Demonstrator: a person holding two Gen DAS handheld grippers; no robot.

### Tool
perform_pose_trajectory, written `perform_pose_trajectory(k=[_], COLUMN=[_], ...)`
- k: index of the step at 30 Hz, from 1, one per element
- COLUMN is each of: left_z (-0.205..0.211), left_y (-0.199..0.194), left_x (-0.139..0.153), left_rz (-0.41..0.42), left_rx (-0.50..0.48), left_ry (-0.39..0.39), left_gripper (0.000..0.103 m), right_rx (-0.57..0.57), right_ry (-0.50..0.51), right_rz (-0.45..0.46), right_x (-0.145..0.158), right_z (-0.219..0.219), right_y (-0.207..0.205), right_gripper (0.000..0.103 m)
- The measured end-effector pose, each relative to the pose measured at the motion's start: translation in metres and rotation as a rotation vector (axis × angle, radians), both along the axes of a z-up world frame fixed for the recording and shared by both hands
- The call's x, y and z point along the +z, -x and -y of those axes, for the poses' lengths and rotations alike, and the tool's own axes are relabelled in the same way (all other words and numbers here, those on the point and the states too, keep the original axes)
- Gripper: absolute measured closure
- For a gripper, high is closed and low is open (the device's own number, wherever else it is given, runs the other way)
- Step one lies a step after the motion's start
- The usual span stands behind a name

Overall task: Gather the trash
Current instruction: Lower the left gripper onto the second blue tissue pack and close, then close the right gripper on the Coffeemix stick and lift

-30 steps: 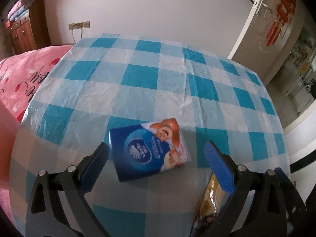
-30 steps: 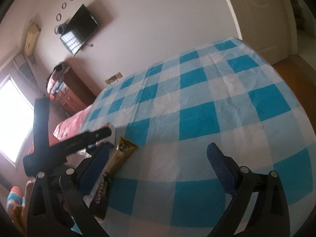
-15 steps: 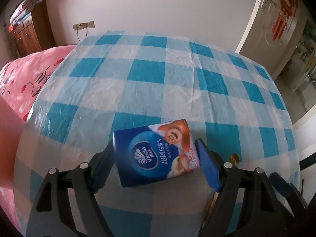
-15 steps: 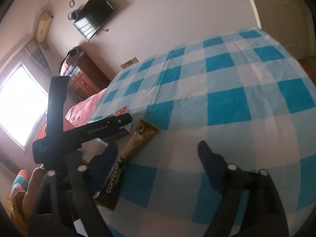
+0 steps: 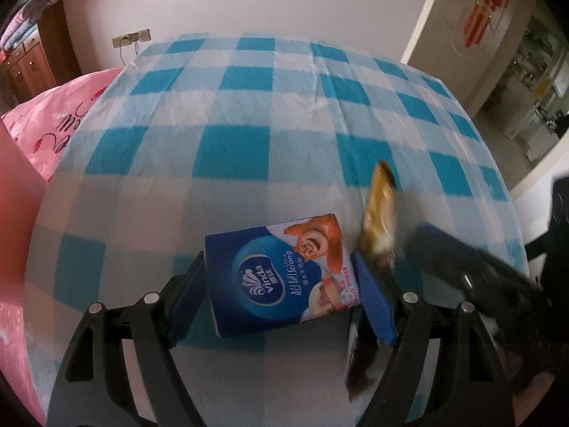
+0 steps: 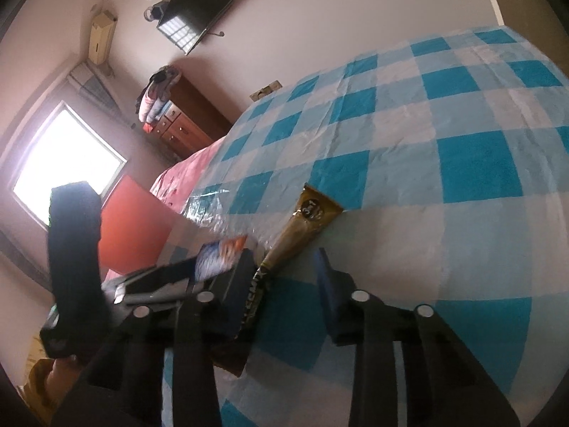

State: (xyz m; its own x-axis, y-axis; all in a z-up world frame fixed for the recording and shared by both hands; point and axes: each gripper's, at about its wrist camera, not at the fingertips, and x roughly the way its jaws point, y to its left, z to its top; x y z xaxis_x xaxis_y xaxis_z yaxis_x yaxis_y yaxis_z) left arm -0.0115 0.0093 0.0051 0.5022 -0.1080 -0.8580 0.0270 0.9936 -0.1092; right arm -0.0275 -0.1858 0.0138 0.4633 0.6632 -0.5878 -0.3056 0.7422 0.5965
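Tissue pack pinched, coffee sachet being closed upon, both near the table's front edge

The blue tissue pack [image 5: 281, 274] is clamped across its width by the left gripper [image 5: 281, 297], whose blue pads [image 5: 373, 302] are pressed against both of its ends; it is lying flat on the checked tablecloth [image 5: 249, 114]. Just beside it, toward the right edge, the gold coffee sachet [image 6: 302, 227] is lying with its dark lower end between the fingers of the right gripper [image 6: 284, 281], whose jaws are closing; only the left-hand pad is seen touching it. No bin or bag is in view, so nothing can be told of contents
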Motion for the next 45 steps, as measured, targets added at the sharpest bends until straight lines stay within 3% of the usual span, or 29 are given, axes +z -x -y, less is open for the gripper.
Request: perform_pose_trajectory(k=[12, 20, 33, 45], left_z=[-0.01, -0.03, -0.066, -0.098], left_y=[0.041, 0.048, 0.065, 0.084], left_x=[0.001, 0.008, 0.019, 0.044], left_rz=[-0.044, 0.023, 0.097, 0.198], left_rx=[-0.019, -0.004, 0.008, 0.067], left_ry=[0.035, 0.023, 0.006, -0.023], left_gripper=[0.025, 0.025, 0.025, 0.025], right_rx=[0.033, 0.041, 0.08, 0.045], right_ry=[0.137, 0.305, 0.482, 0.491], right_rz=[0.002, 0.087, 0.161, 0.181], right_x=[-0.002, 0.003, 0.004, 0.008], right_z=[-0.021, -0.045, -0.075, -0.073], right_y=[-0.011, -0.008, 0.001, 0.003], right_gripper=[0.075, 0.077, 0.089, 0.092])
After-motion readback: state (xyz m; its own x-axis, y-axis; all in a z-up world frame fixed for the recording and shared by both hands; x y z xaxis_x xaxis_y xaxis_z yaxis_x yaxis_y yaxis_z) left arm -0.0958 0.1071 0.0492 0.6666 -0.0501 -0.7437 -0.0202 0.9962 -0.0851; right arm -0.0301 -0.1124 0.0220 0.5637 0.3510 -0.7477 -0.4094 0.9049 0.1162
